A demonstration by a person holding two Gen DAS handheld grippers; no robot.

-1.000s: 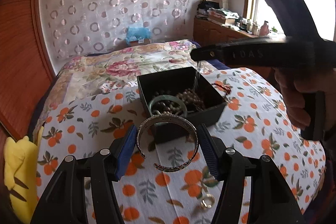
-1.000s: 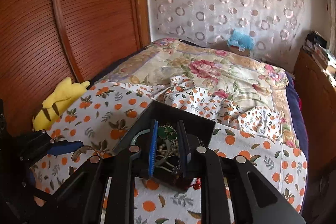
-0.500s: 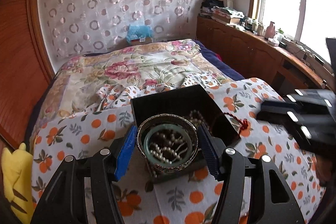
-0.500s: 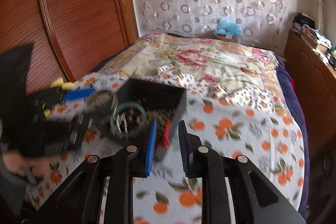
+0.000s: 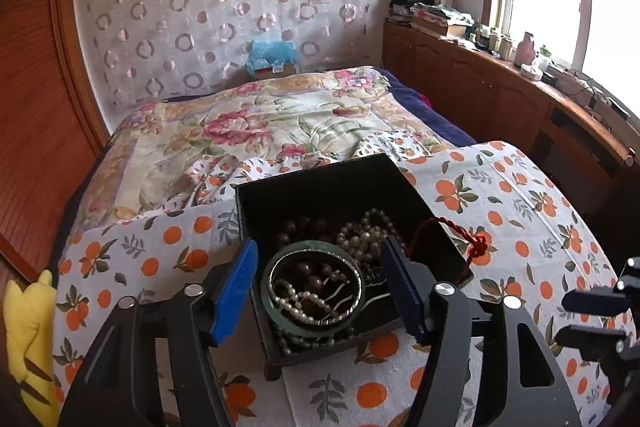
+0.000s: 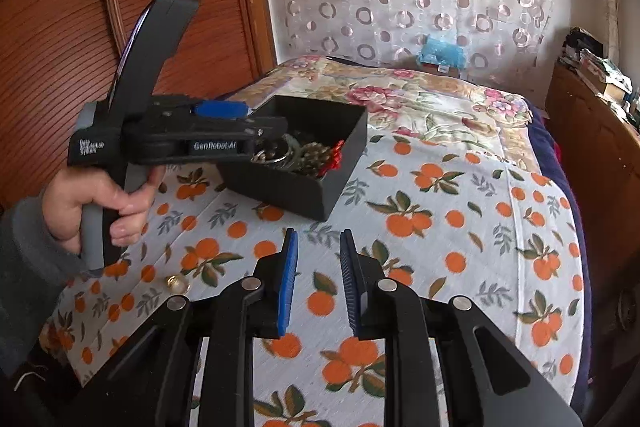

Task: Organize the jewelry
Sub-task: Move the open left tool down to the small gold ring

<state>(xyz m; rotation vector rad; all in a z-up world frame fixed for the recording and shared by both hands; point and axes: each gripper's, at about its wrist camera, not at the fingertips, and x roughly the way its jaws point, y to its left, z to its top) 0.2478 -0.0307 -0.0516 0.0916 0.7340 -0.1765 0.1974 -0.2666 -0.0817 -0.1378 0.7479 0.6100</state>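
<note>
The left gripper (image 5: 318, 283) hangs over the box (image 5: 320, 183), its jaws just widened, and the silver bangle (image 5: 316, 283) lies loose between the pads, on the beads inside a green bangle (image 5: 296, 323) at the box's near side. The pads flank the silver bangle closely, so pulling back crookedly could, I judge, hook it or drag the pearl strand (image 5: 372, 231) over the near wall. The right gripper (image 6: 316, 283) is narrowly parted and empty, over the cloth (image 6: 440, 227) short of the box. A gold ring (image 6: 177, 283) waits on the cloth, well clear of the box; it is small enough to slip from the pads.
</note>
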